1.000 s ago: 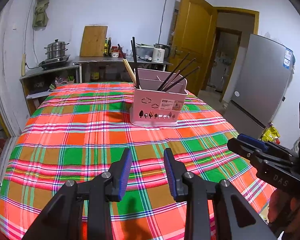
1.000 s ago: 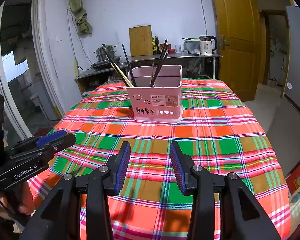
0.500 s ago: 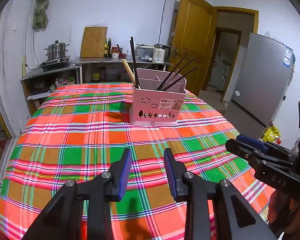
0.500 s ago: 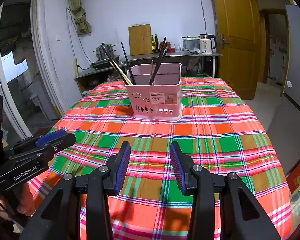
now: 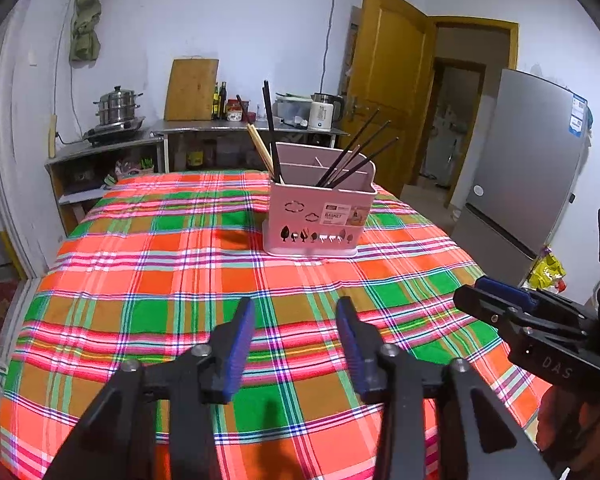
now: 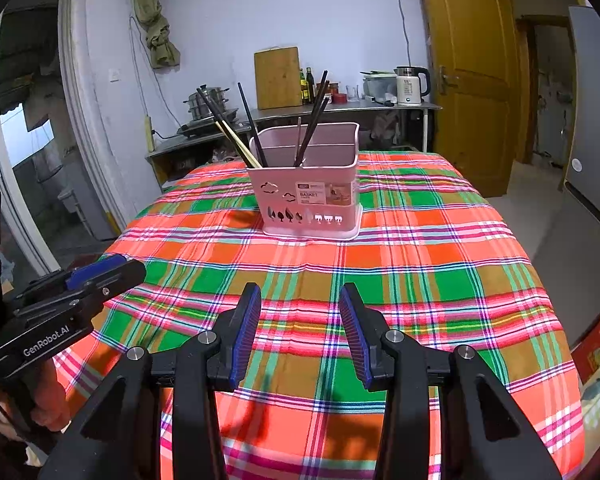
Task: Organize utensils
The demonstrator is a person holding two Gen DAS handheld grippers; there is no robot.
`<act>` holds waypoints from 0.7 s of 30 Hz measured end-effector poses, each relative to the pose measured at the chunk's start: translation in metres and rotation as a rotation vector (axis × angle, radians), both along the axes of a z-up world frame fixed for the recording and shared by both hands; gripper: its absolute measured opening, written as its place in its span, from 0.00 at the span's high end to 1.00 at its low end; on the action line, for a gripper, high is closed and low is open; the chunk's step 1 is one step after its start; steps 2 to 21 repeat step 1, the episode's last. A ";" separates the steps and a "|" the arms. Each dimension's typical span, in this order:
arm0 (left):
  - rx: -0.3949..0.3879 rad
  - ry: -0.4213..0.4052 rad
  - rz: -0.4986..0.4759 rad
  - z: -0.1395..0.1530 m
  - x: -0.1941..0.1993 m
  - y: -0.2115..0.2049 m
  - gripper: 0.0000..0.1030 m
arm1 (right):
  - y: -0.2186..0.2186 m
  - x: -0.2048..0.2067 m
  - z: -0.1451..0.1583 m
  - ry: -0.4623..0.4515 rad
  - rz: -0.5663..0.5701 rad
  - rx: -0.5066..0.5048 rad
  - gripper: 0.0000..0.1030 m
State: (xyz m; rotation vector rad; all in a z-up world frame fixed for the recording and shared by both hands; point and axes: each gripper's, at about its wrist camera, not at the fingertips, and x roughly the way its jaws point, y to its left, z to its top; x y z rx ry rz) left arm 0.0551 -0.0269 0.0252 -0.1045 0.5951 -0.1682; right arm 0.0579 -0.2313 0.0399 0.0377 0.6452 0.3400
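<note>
Basket [image 5: 316,216] | chopstick [image 5: 271,136] bases hidden | L gripper [image 5: 296,332] opening, empty | R gripper [image 6: 300,320] apart, empty

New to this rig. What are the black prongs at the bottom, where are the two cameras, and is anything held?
No robot arm: a person holds a two-finger tool in each hand, each with a fisheye camera looking along its jaws. One picture looks past the left gripper, whose jaws are opening on nothing; the other past the right gripper, open and empty. Each view catches the other tool at its edge. On the plaid tablecloth stands a pink utensil basket holding chopsticks. Nothing is held.
</note>
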 end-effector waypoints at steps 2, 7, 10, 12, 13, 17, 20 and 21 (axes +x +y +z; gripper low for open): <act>0.001 -0.001 -0.001 0.000 0.000 -0.001 0.57 | 0.000 0.000 0.000 0.000 0.000 0.000 0.59; 0.001 -0.001 -0.001 0.000 0.000 -0.001 0.57 | 0.000 0.000 0.000 0.000 0.000 0.000 0.59; 0.001 -0.001 -0.001 0.000 0.000 -0.001 0.57 | 0.000 0.000 0.000 0.000 0.000 0.000 0.59; 0.001 -0.001 -0.001 0.000 0.000 -0.001 0.57 | 0.000 0.000 0.000 0.000 0.000 0.000 0.59; 0.001 -0.001 -0.001 0.000 0.000 -0.001 0.57 | 0.000 0.000 0.000 0.000 0.000 0.000 0.59; 0.001 -0.001 -0.001 0.000 0.000 -0.001 0.57 | 0.000 0.000 0.000 0.000 0.000 0.000 0.59; 0.001 -0.001 -0.001 0.000 0.000 -0.001 0.57 | 0.000 0.000 0.000 0.000 0.000 0.000 0.59; 0.001 -0.001 -0.001 0.000 0.000 -0.001 0.57 | 0.000 0.000 0.000 0.000 0.000 0.000 0.59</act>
